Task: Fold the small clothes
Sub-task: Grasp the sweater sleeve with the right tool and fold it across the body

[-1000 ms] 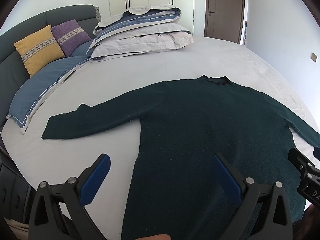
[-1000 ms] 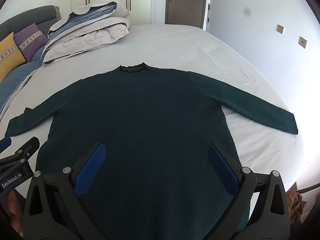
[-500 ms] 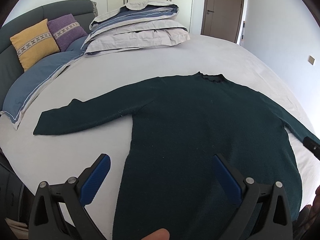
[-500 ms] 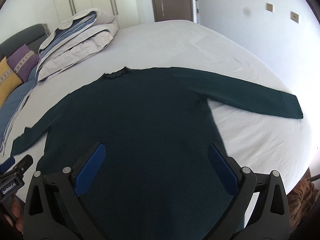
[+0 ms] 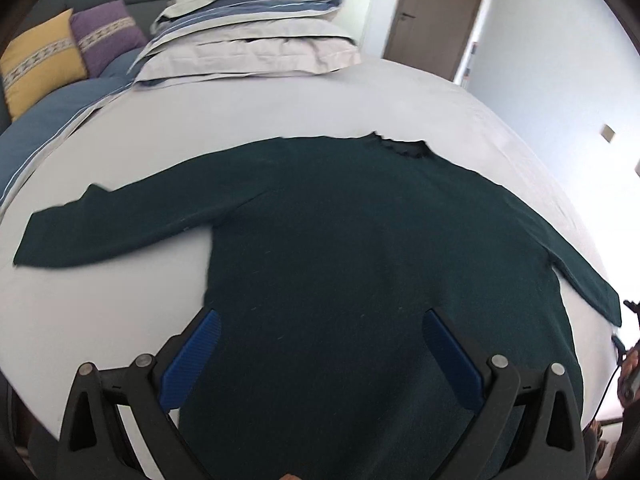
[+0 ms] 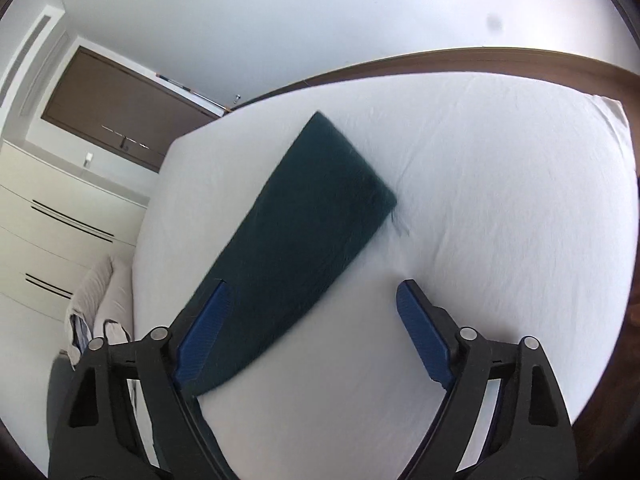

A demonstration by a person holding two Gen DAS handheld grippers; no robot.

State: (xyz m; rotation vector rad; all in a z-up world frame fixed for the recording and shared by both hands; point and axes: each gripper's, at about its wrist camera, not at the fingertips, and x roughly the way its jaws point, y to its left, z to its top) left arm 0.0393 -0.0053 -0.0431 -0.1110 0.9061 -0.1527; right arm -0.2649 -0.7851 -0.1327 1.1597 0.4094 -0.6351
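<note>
A dark green sweater lies flat on the white bed, both sleeves spread out, collar toward the far side. My left gripper hovers open above the sweater's lower body, nothing between its blue pads. In the right wrist view only the sweater's right sleeve shows, running up and away with its cuff at the far end. My right gripper is over that sleeve, rolled sideways; its jaws are closing, the left pad above the sleeve's edge, the pads not pressing on anything.
Folded duvets and pillows are stacked at the head of the bed, with yellow and purple cushions at the left. A brown door stands behind. The bed's right edge and dark floor lie beyond the sleeve.
My right gripper swung far to the right and rolled sideways, from over the sweater's body to its right sleeve, and its jaws narrowed. My left gripper shifted slightly forward and lower.
</note>
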